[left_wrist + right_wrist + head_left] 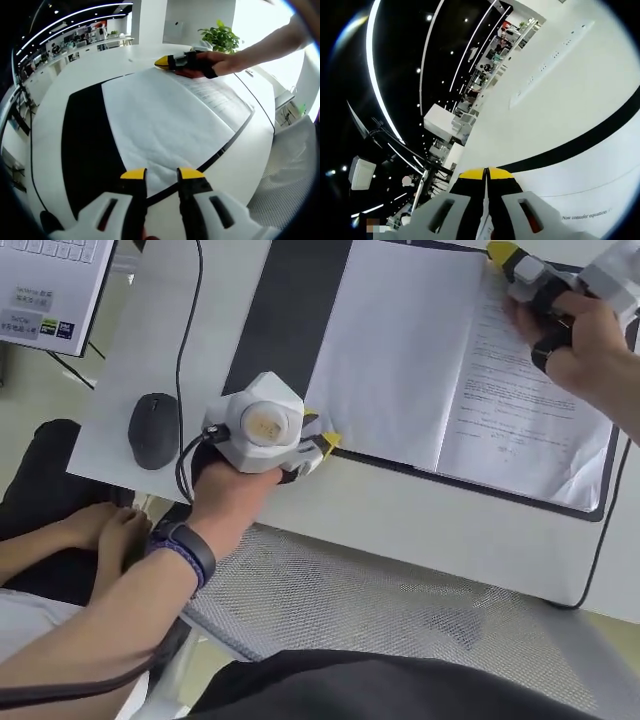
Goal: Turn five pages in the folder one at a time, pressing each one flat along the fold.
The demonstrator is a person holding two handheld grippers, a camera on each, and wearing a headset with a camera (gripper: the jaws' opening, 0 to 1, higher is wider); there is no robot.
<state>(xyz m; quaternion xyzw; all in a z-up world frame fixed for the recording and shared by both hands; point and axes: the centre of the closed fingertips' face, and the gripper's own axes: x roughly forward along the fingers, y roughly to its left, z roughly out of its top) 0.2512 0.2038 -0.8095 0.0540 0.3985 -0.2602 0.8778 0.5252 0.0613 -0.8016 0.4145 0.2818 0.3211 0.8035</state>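
The folder [290, 310] lay open on the white counter [400, 510]. A blank page [400, 350] lay flat on its left side. A printed page [530, 400] lay on its right side.

The left hand-held gripper [325, 443] sat at the near edge of the folder, by the blank page. In the left gripper view its jaws were a little apart, with nothing held between them.

The right hand-held gripper [503, 254] was at the far end of the printed page, close to the fold [455, 360]. In the right gripper view its jaws were squeezed together. I could not tell if a sheet was caught in them.

At least one page looked turned over already, but I could not count how many. I think the next page was about to be lifted, so more turning and pressing was probably left to do. A mouse [153, 430] sat beside the folder.
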